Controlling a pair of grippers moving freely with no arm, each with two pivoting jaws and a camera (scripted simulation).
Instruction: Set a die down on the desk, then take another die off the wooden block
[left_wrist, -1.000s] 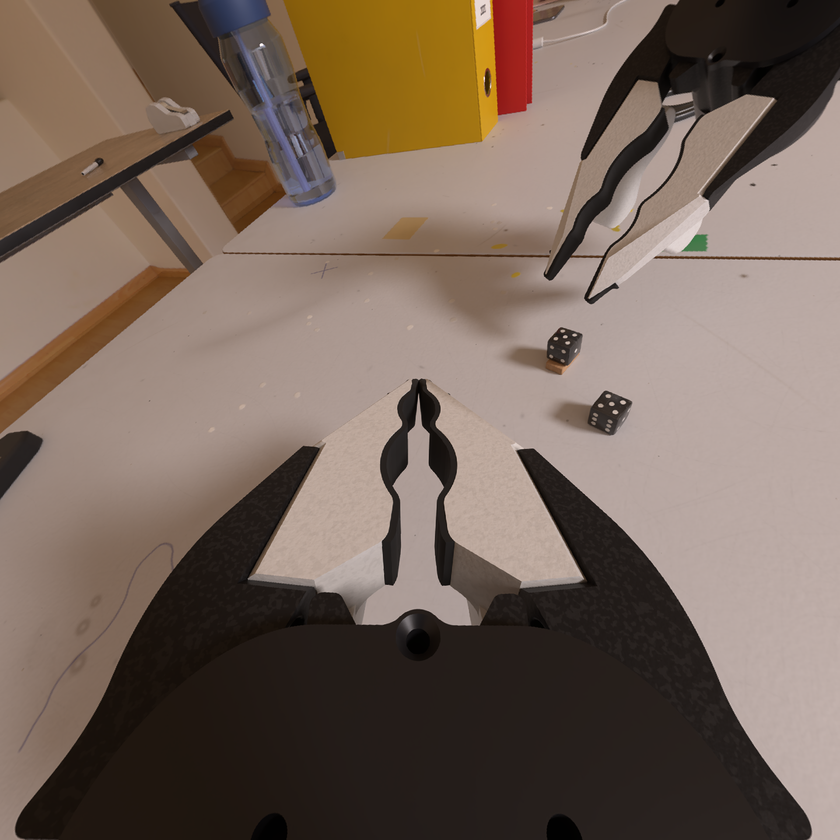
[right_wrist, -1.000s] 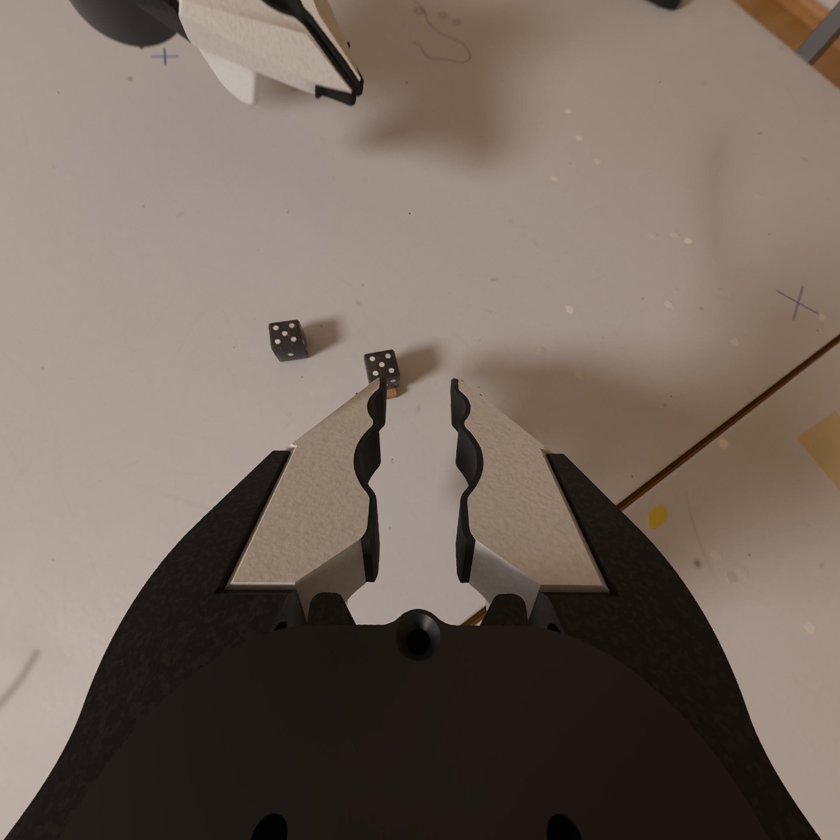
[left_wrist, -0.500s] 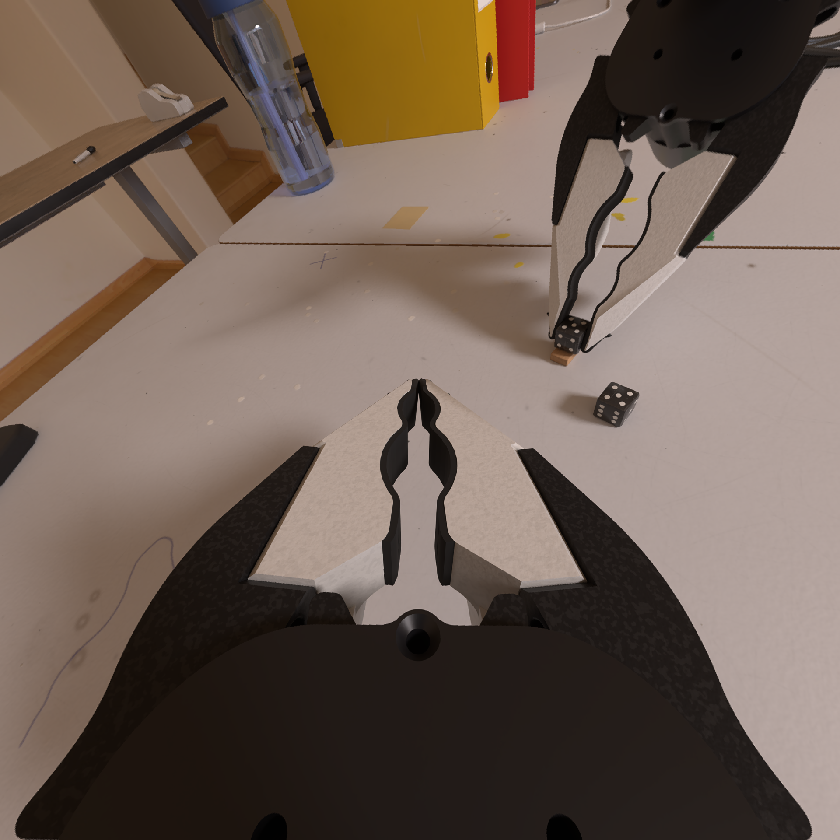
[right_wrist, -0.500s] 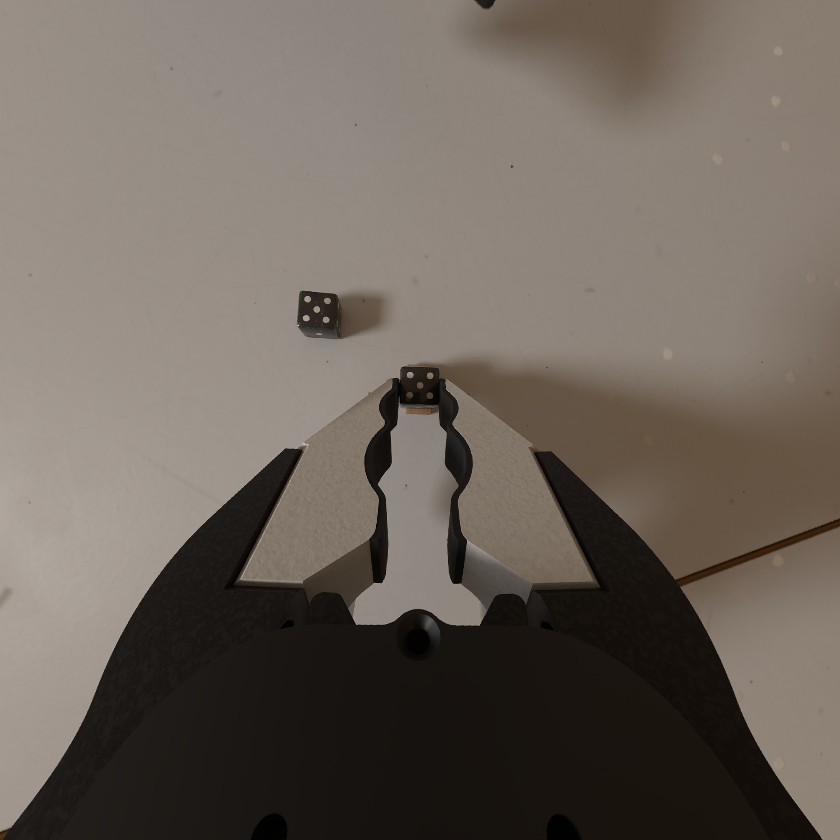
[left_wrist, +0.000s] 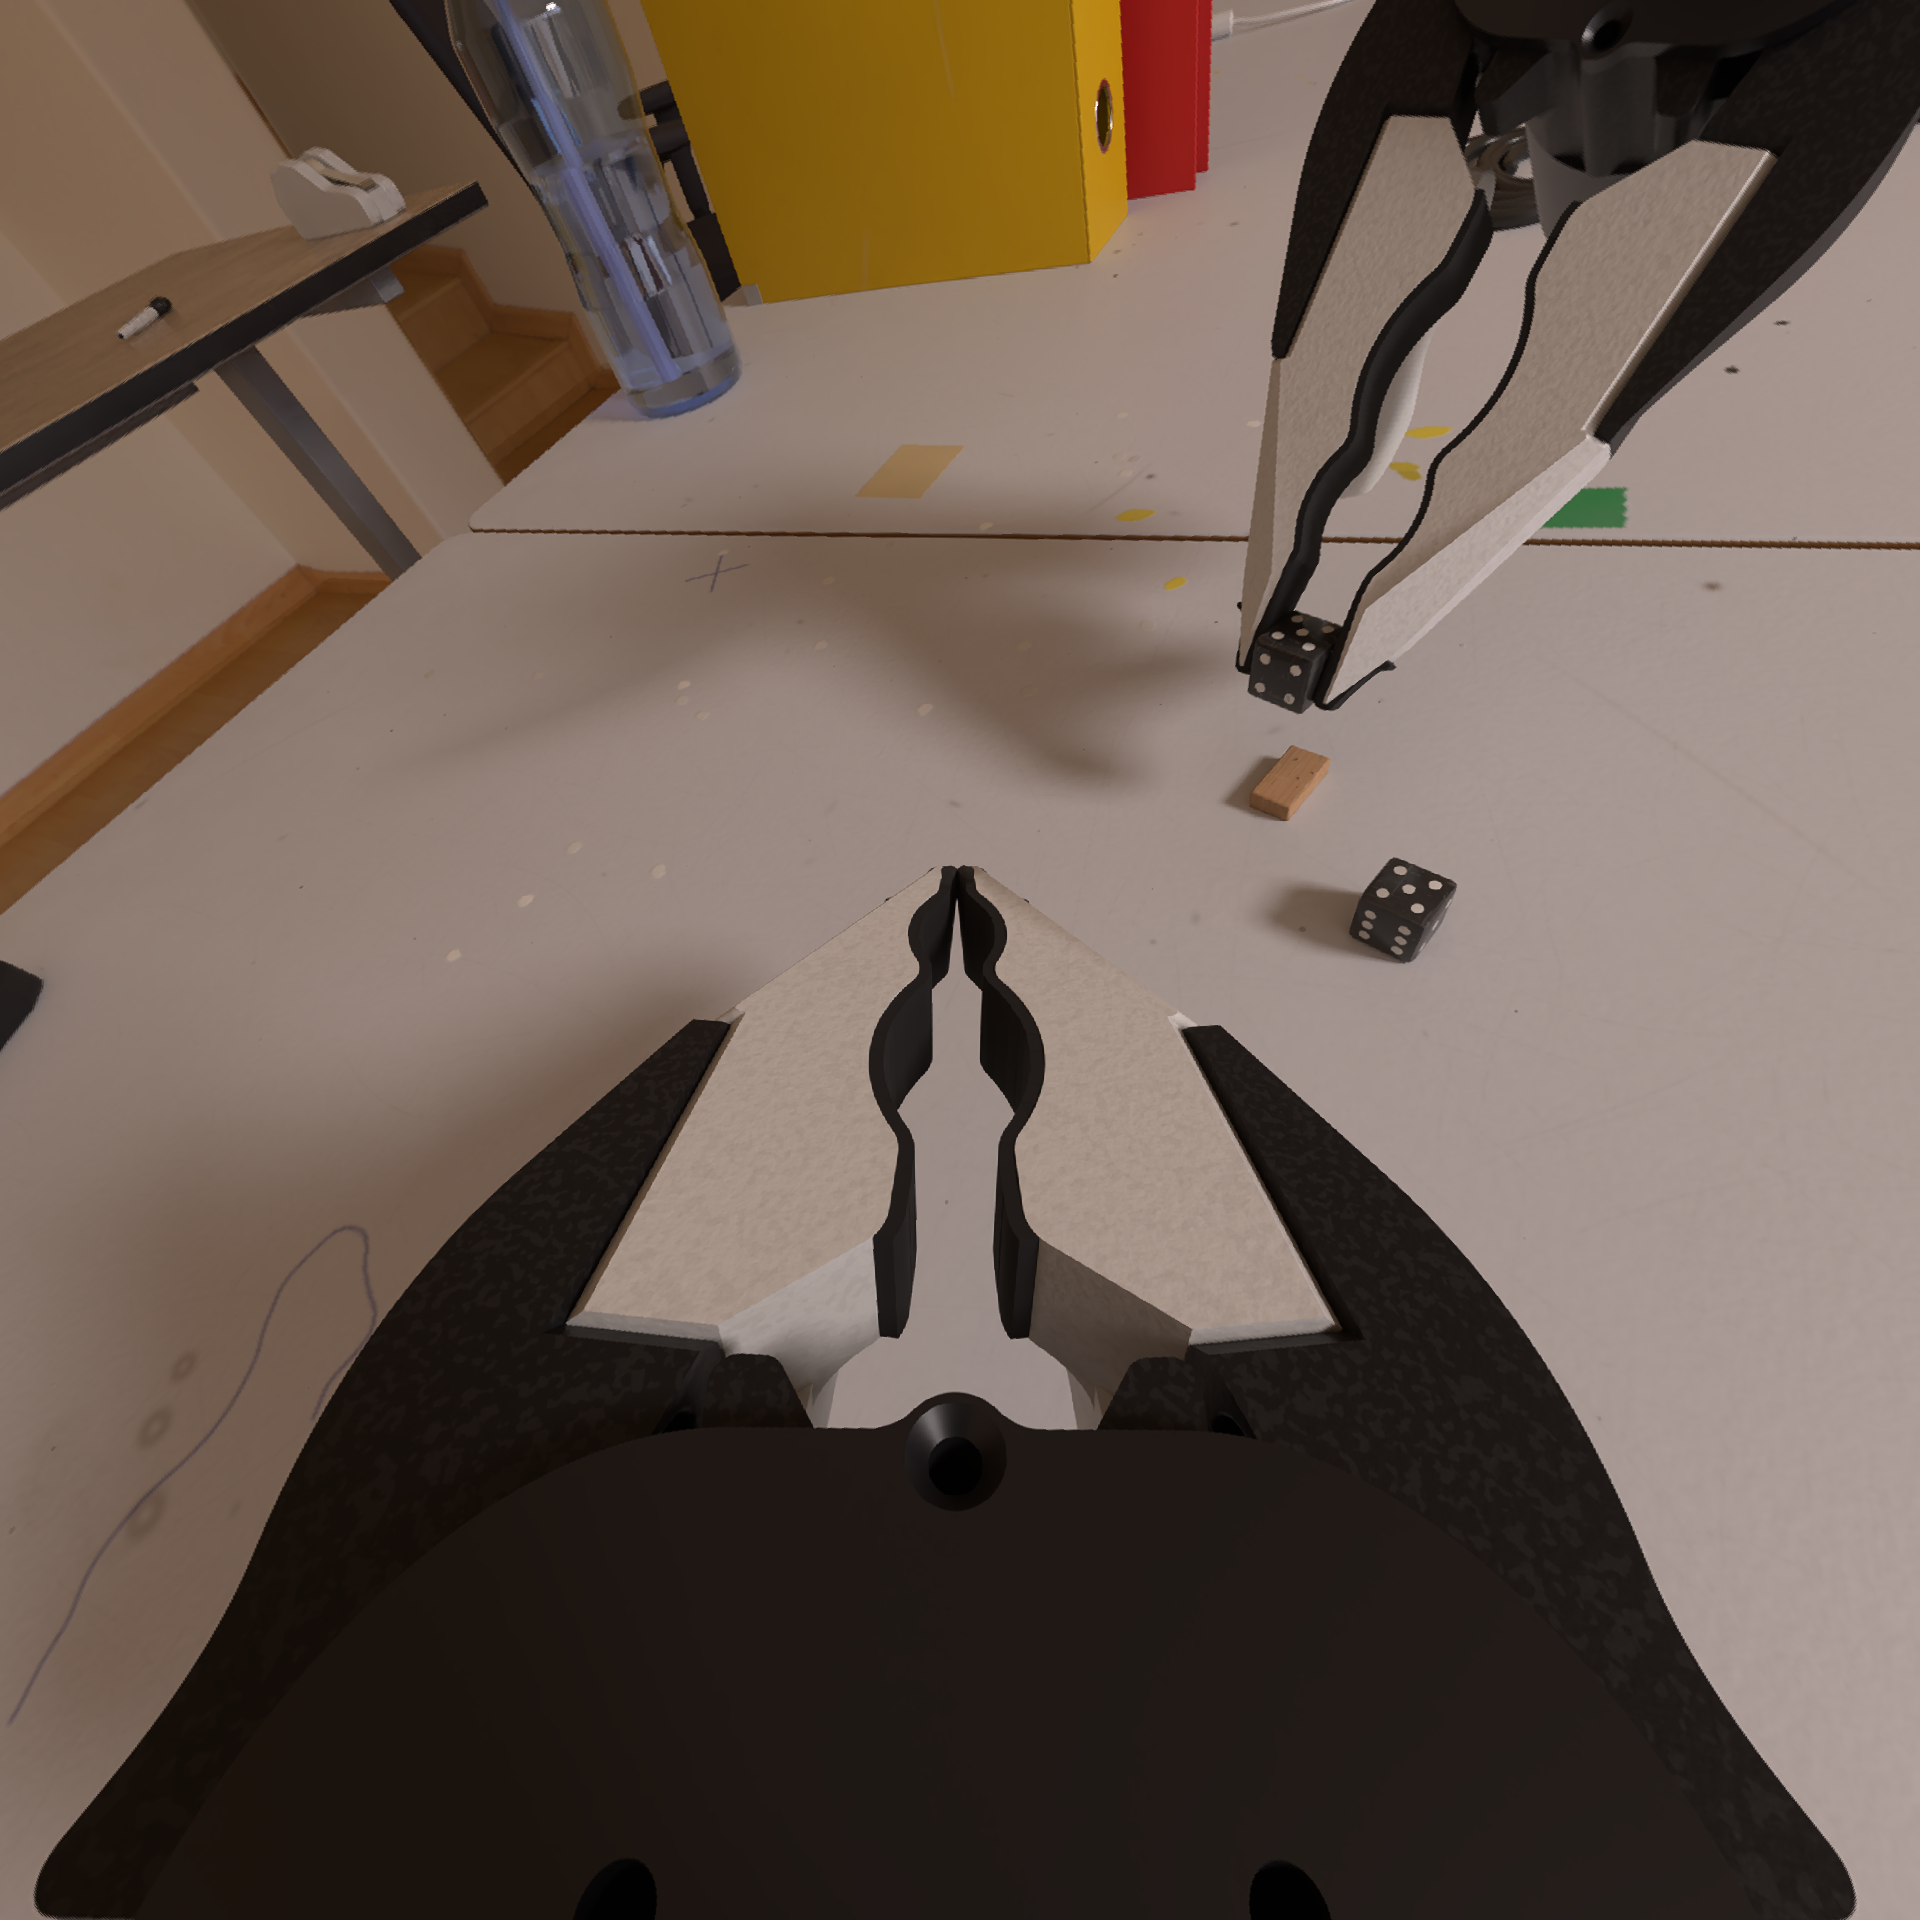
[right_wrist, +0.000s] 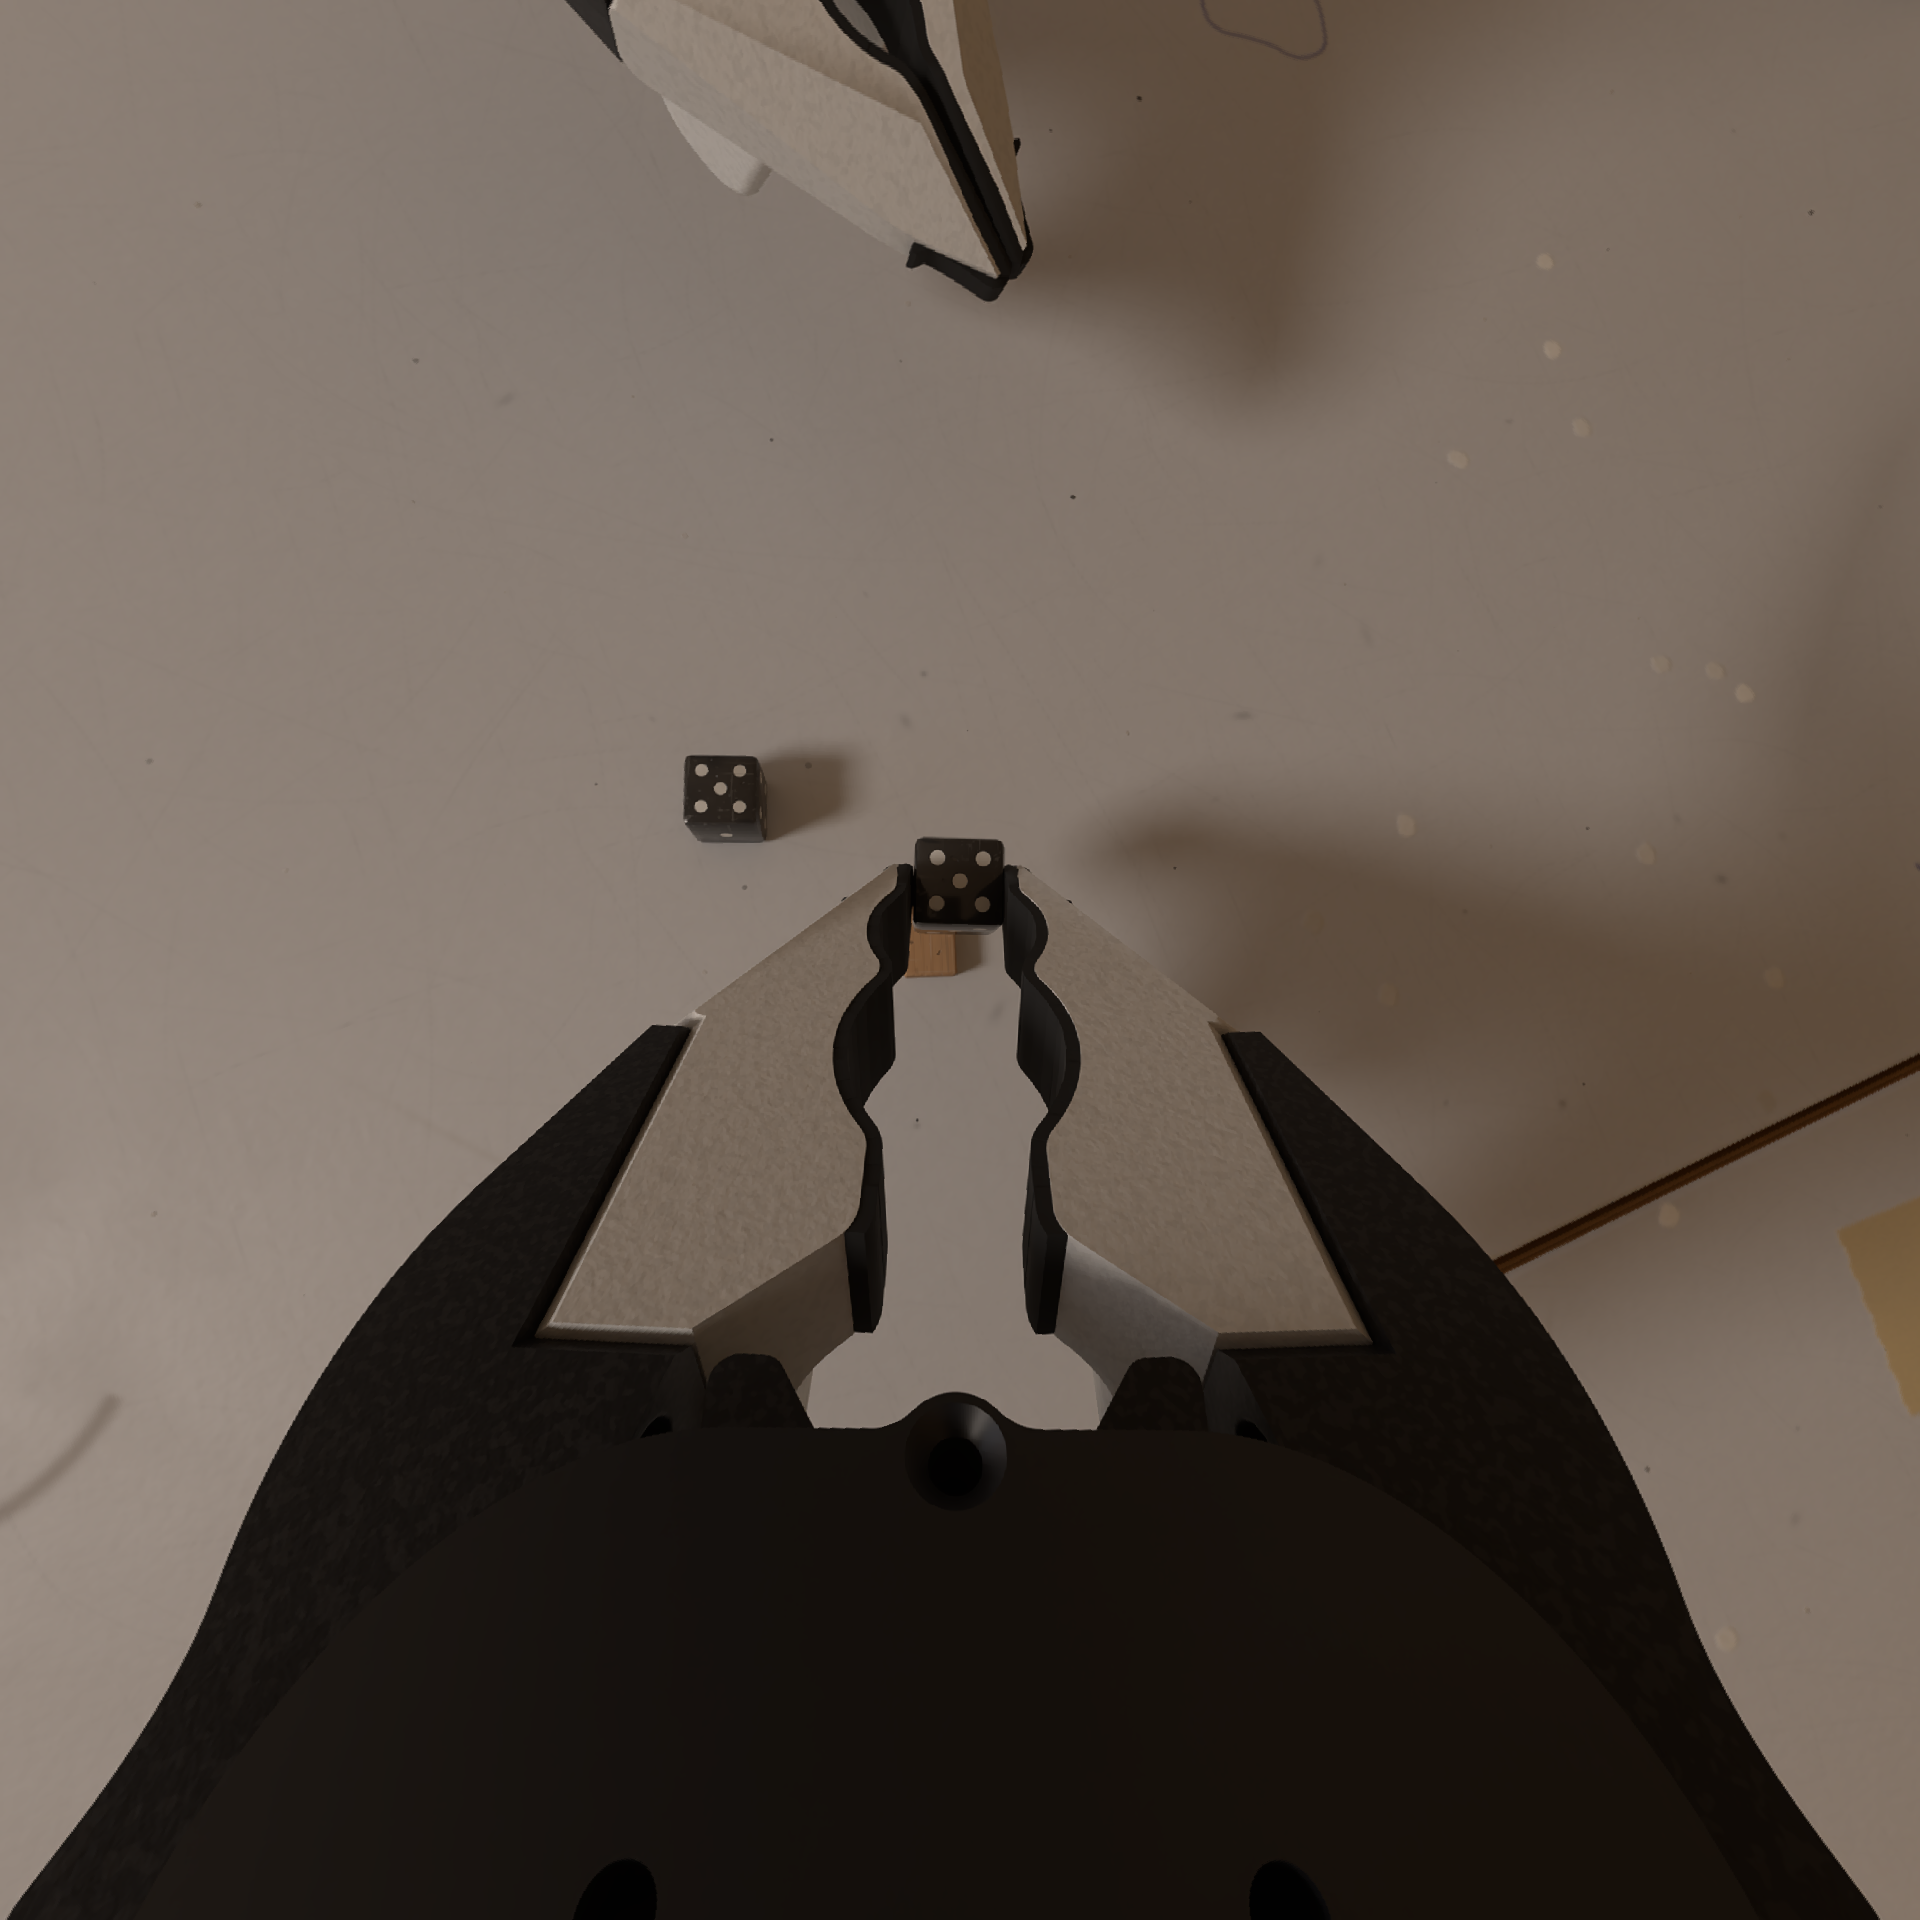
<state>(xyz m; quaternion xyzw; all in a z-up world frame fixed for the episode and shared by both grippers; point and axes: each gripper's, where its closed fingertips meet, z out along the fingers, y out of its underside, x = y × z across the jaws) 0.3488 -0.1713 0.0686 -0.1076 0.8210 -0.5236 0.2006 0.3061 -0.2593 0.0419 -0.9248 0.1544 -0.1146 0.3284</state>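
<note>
My right gripper (right_wrist: 958, 883) is shut on a black die (right_wrist: 958, 881) with white pips and holds it above the small wooden block (right_wrist: 932, 954). In the left wrist view the same gripper (left_wrist: 1307, 665) holds that die (left_wrist: 1288, 661) in the air over the bare block (left_wrist: 1288, 781). A second black die (left_wrist: 1401, 908) lies on the desk in front of the block; it also shows in the right wrist view (right_wrist: 723, 797). My left gripper (left_wrist: 956, 875) is shut and empty, hovering over the desk (left_wrist: 727, 790) left of the dice.
A clear water bottle (left_wrist: 613, 208), a yellow binder (left_wrist: 883, 135) and a red binder (left_wrist: 1158, 94) stand at the back. A side table (left_wrist: 208, 301) with a marker and tape dispenser is at the far left. A seam (left_wrist: 831, 534) runs across the desk.
My right gripper came down over the die on the block, shut on it and has lifted it clear of the block. The left gripper stays shut and has barely moved.
</note>
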